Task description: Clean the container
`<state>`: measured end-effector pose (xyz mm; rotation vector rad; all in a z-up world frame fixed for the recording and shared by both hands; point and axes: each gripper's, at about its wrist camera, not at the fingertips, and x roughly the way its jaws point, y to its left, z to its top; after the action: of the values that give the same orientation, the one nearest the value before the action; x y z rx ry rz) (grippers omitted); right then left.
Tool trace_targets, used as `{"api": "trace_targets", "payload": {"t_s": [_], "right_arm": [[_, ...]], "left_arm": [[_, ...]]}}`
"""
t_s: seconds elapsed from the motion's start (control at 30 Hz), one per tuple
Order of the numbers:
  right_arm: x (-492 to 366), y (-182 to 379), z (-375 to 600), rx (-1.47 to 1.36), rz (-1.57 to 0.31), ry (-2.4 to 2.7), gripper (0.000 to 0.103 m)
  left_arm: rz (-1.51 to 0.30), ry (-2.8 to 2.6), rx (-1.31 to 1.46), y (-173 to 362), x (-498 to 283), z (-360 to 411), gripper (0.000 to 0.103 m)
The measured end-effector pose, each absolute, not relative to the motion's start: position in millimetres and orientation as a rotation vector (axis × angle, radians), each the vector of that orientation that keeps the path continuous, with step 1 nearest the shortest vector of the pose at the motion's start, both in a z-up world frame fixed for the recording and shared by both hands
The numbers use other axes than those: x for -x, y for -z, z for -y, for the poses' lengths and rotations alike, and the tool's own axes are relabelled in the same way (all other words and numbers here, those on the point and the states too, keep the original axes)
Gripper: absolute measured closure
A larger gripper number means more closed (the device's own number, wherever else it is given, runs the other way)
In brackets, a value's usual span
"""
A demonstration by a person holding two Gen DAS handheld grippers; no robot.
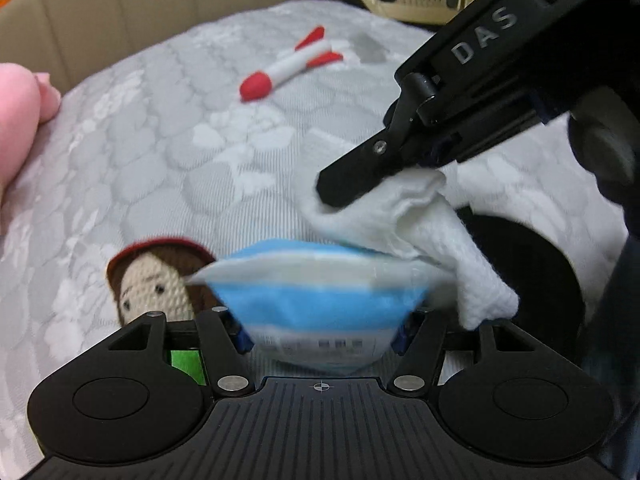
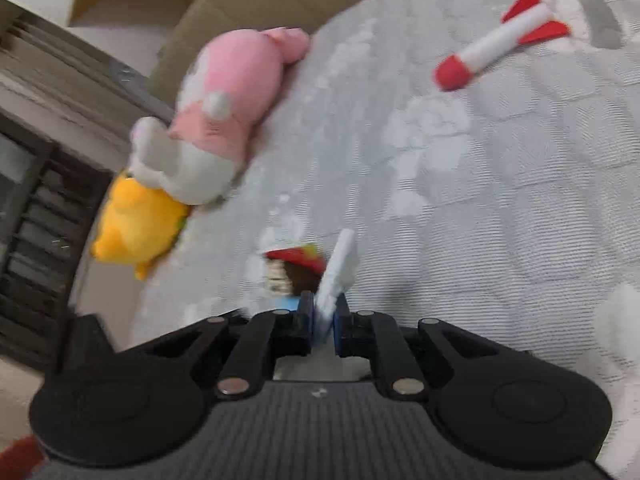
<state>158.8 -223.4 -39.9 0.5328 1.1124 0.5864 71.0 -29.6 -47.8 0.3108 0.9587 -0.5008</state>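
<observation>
Grey quilted bed (image 1: 168,152), left gripper (image 1: 322,320) clamping wipes pack (image 1: 316,300), right gripper (image 2: 322,320) pinching white wipe (image 2: 340,264).

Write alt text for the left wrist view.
The left gripper clamps a blue-and-white wipes pack while the right gripper pinches a white wipe above it. A crocheted doll and toy rocket lie on the grey bedcover.

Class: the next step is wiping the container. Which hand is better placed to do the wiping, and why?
Right. The right gripper is shut on the white wipe, pulled free above the pack. The left gripper is occupied, clamped on the blue wipe pack.
</observation>
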Motion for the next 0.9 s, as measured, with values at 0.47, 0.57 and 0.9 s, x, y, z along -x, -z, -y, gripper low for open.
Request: {"api": "trace_targets", "payload": {"t_s": [0.47, 0.57, 0.9], "right_arm": [[-152.0, 57.3, 189.9, -0.191, -1.192, -0.53, 0.093], [-153.7, 33.3, 210.8, -0.316, -1.103, -0.537, 0.093], [-135.3, -21.3, 304.9, -0.345, -0.806, -0.277, 0.092]], "left_arm": [[-1.078, 0.522, -0.373, -1.7, -32.2, -7.6, 0.013], [-1.055, 0.552, -0.132, -21.1, -44.7, -10.3, 0.01], [-1.23, 0.523, 0.073, 30.8, -108.6, 74.0, 0.009]]}}
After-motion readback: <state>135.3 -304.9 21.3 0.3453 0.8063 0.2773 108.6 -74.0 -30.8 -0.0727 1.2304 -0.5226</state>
